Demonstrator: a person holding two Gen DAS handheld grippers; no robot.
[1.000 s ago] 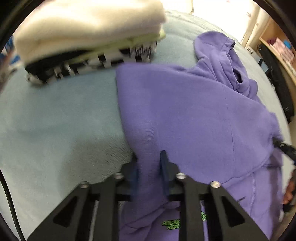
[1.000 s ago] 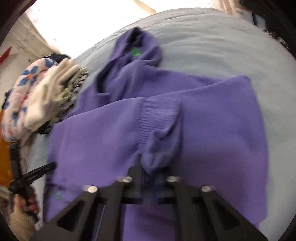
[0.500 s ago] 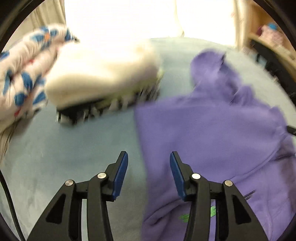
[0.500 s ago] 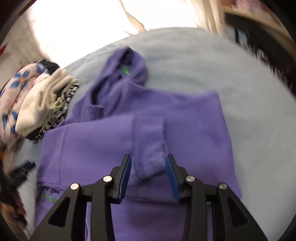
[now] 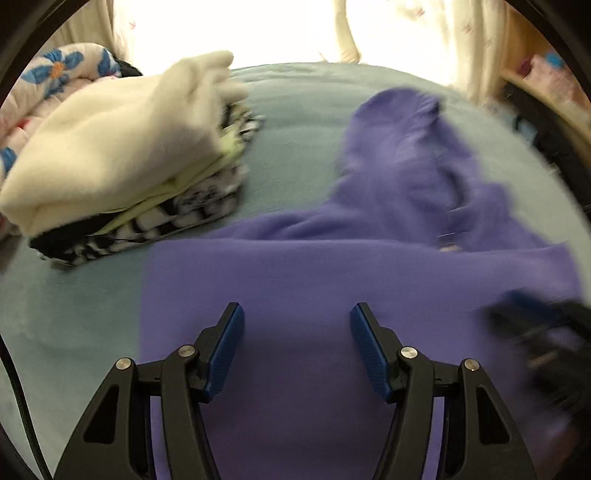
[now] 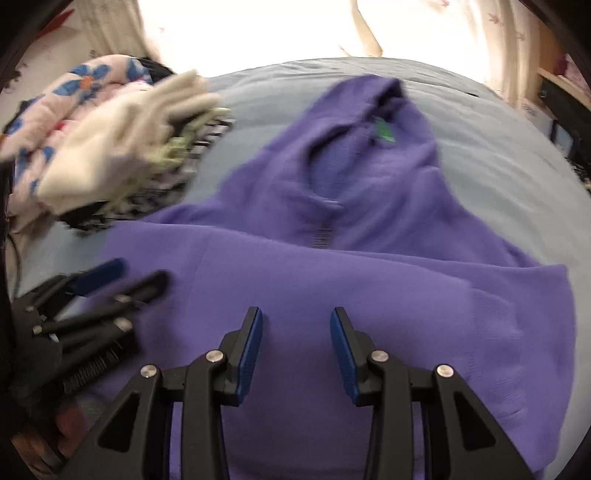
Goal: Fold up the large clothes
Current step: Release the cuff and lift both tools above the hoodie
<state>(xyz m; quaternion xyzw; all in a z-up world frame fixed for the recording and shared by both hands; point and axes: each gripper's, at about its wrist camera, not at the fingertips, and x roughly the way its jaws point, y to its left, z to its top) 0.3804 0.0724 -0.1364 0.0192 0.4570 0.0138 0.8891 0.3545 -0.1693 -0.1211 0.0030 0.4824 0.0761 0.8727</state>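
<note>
A purple hoodie lies flat on the light blue bed, sleeves folded in across the body, hood pointing away. It also shows in the right wrist view, with a green neck label. My left gripper is open and empty above the hoodie's lower body. My right gripper is open and empty above the same part. The right gripper appears blurred at the right of the left wrist view. The left gripper appears at the left of the right wrist view.
A stack of folded clothes, cream on top of striped black-and-white, sits on the bed left of the hoodie. A floral quilt lies behind it. Bright curtains are beyond the bed. Shelving stands at the right.
Both grippers have let go of the folded-in sleeves, opened wide and drawn back toward the hoodie's hem. The sleeves now lie flat across the body.
</note>
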